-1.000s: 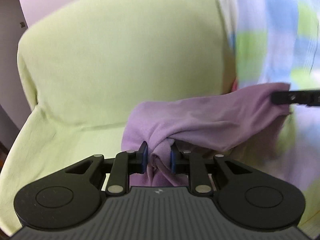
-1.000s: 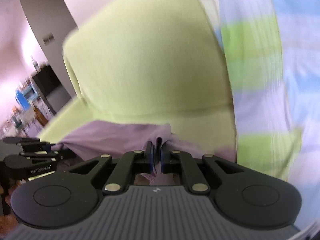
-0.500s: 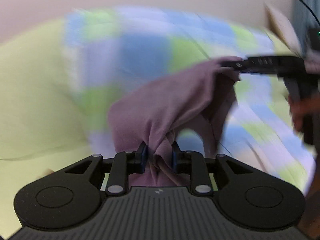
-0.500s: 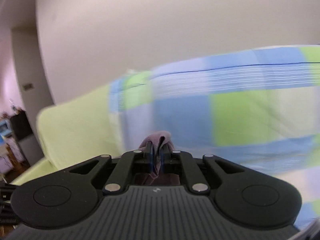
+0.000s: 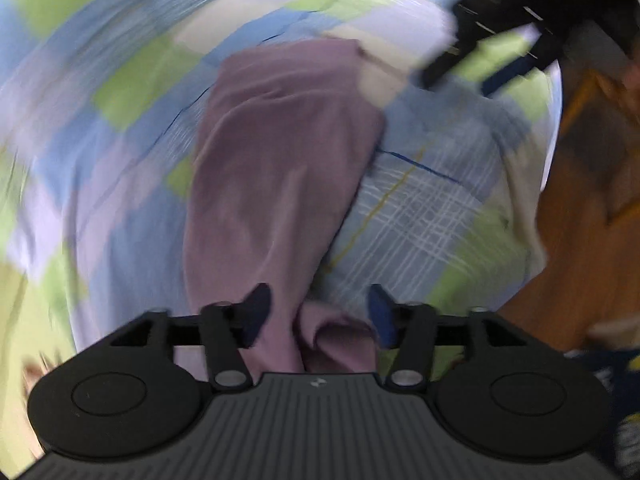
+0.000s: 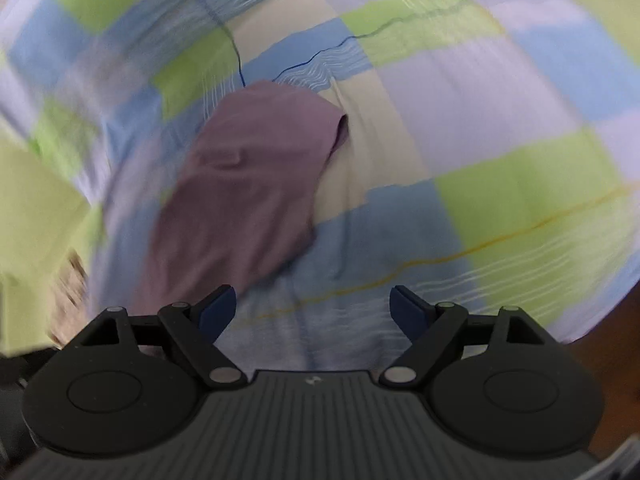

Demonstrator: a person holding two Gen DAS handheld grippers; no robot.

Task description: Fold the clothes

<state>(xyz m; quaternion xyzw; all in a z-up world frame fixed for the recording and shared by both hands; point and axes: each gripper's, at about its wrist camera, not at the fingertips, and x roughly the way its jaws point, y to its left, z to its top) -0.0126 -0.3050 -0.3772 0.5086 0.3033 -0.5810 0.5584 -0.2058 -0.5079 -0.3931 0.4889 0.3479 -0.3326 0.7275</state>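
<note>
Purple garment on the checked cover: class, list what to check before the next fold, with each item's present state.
1. Right gripper free of cloth: ok, jaws opening, nothing between.
2. Left gripper free of cloth: not ok, jaws opening, a fold between them.
3. Purple garment down on the checked cover: ok.
4. Garment flat: not ok, bunched at the near end.
5. Edges aligned: cannot tell, blurred.
</note>
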